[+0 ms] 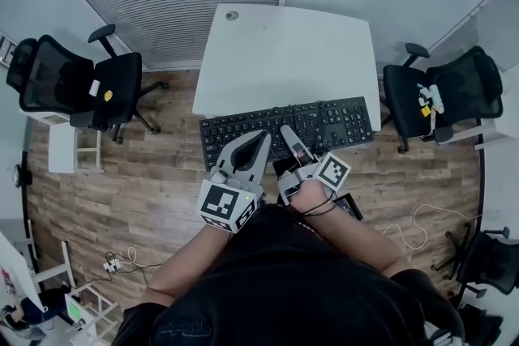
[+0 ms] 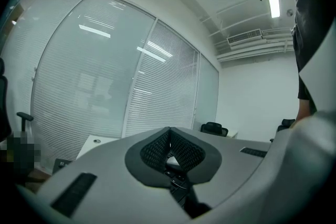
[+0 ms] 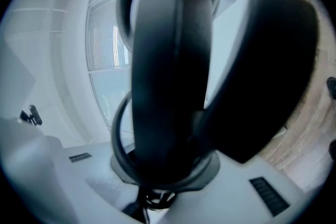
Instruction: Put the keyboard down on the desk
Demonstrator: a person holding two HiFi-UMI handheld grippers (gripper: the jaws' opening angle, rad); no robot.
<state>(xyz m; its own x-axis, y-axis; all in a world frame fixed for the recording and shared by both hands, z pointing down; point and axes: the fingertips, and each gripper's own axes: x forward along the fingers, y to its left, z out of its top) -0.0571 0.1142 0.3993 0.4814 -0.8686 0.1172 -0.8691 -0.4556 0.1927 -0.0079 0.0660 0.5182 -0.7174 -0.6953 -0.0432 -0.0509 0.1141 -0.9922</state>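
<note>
While my right gripper clamps the keyboard above the desk front edge, left gripper jaws together and empty, I judge: lower level, seat fully, then release.

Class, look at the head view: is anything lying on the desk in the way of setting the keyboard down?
Nothing visible does. The white desk is bare but for a small round cap at its far left corner, clear of the keyboard in the right gripper.
</note>
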